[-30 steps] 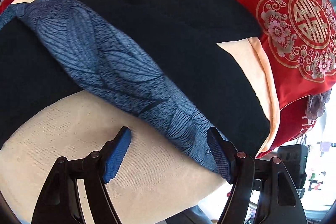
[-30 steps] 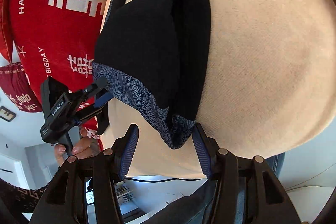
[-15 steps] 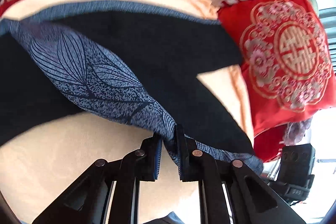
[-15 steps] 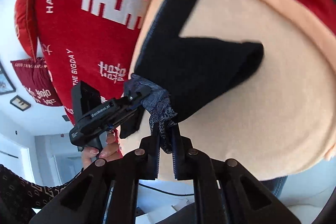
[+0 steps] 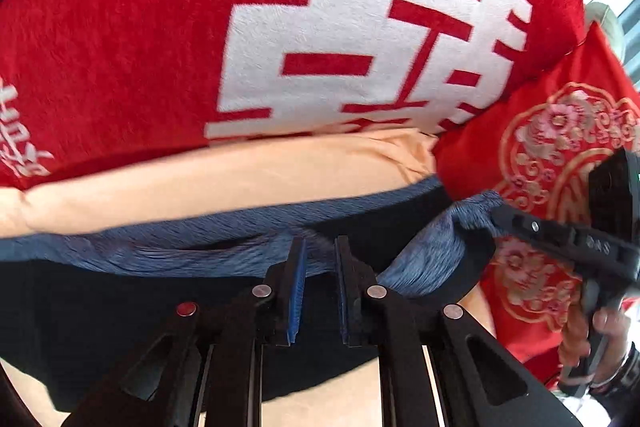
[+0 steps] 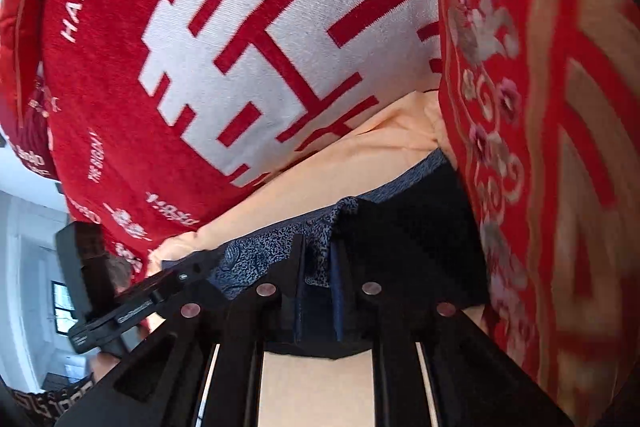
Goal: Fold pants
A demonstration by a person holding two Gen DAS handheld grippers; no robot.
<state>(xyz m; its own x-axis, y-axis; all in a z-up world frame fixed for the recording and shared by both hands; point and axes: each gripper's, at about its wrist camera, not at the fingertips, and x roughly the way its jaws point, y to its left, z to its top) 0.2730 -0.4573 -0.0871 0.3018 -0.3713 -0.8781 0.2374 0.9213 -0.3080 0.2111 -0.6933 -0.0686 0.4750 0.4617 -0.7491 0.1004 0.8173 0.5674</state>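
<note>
The pants [image 5: 120, 307] are black with a blue leaf-patterned band [image 5: 180, 251] and lie on a beige cushion [image 5: 200, 179]. My left gripper [image 5: 320, 247] is shut on the patterned band, which is lifted over the black cloth. In the left wrist view my right gripper [image 5: 496, 217] pinches the same band further right. In its own view the right gripper [image 6: 318, 247] has the patterned cloth [image 6: 272, 247] pressed between its pads, and its jaws are opening slightly. The left gripper [image 6: 192, 267] shows at the lower left there.
A red blanket with a large white character [image 5: 320, 27] stands behind the cushion. A red embroidered pillow [image 5: 560, 147] is at the right, close to the right gripper [image 6: 560, 107]. A hand [image 5: 580, 339] holds the right gripper's handle.
Both grippers went from open around the patterned band to shut on it. They then rose and carried it toward the red blanket, folding the pants over themselves.
</note>
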